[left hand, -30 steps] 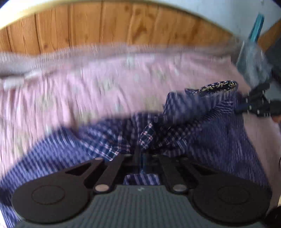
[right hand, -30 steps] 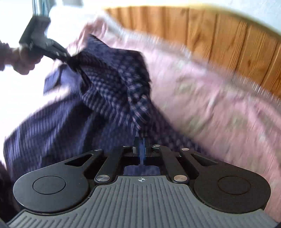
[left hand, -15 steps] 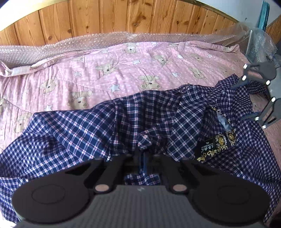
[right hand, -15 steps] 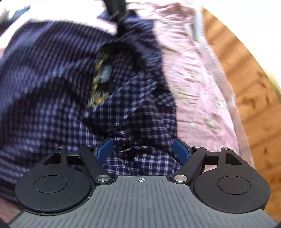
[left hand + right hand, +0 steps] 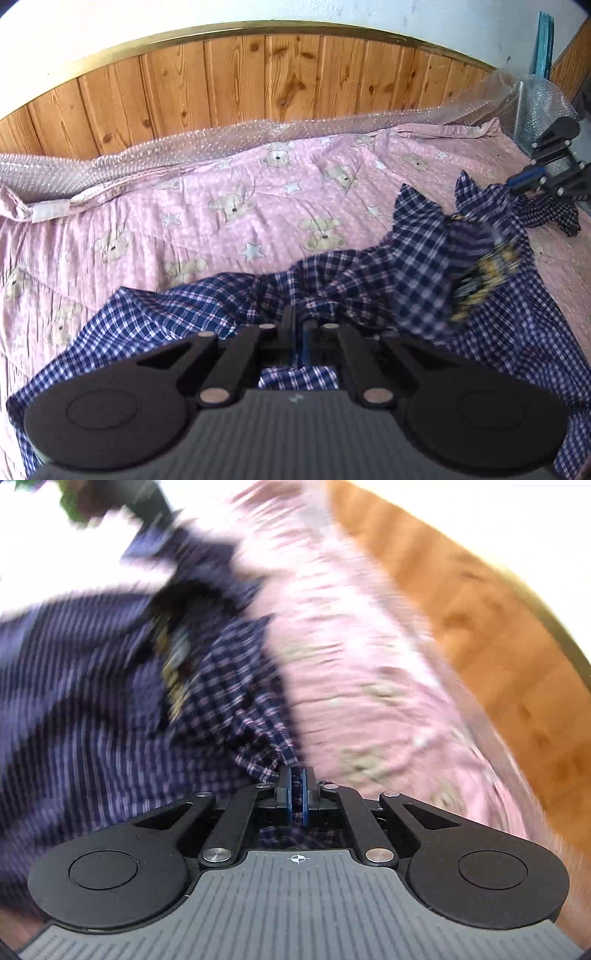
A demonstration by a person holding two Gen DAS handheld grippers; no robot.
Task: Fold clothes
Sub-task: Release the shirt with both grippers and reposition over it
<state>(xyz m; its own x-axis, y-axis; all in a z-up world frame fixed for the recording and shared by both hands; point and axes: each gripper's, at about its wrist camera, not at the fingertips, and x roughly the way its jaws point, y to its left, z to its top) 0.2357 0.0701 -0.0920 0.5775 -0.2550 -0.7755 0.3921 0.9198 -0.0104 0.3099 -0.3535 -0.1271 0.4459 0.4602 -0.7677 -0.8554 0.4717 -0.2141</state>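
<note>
A navy plaid shirt (image 5: 406,258) lies crumpled on a pink bear-print bed cover (image 5: 221,206). My left gripper (image 5: 301,326) is shut on a fold of the shirt near its middle. A black and gold neck label (image 5: 487,273) shows to the right, blurred. At the far right my right gripper (image 5: 532,179) pinches the shirt's raised edge. The right wrist view is smeared by motion; there my right gripper (image 5: 295,781) is shut on a point of plaid cloth (image 5: 258,716). The left gripper (image 5: 147,502) is a dark blur at the top left.
A wooden panelled headboard (image 5: 258,77) runs behind the bed, with bubble wrap (image 5: 184,147) along its foot and more wrapped around a post (image 5: 535,107) at the far right. Pink cover (image 5: 351,646) lies bare beyond the shirt.
My right gripper, open over the shirt half a second ago, has shut on its edge and is swinging fast. The left gripper has kept its hold while the shirt bunched rightward.
</note>
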